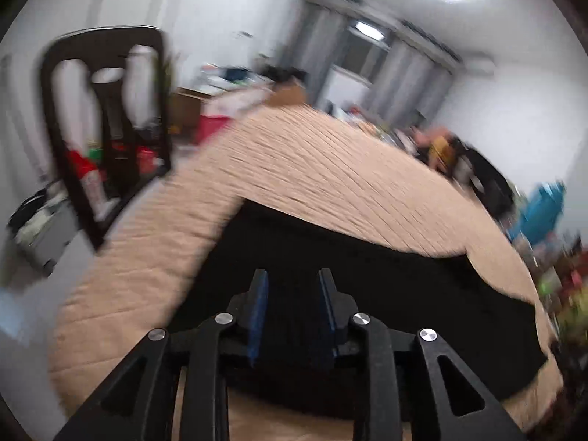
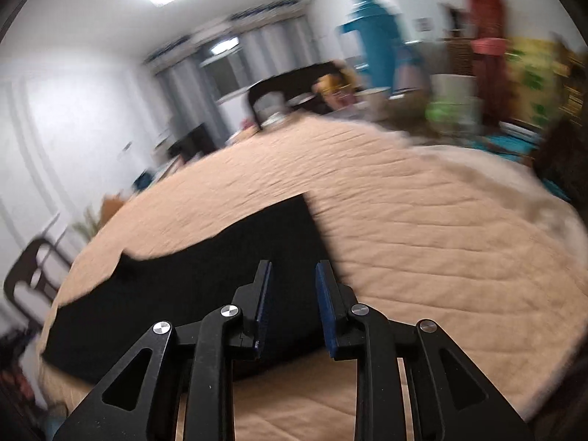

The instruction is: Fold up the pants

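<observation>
We hold the left gripper (image 1: 293,294) with fingers spread and empty above the black pants (image 1: 367,294), which lie flat on the tan quilted bed (image 1: 312,169), apparently released after a fold. The right gripper (image 2: 293,286), likewise spread and empty, hovers at the pants' right edge. The left view alone shows a dark chair (image 1: 106,128) at 10 o'clock; the right view shows bare quilt from 1 to 4 o'clock.

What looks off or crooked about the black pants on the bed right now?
The black pants lie flat on the tan quilt, but their far edge is wavy and stepped rather than straight, so the fold looks uneven. Both the left gripper and right gripper are open with nothing between the pads.
</observation>
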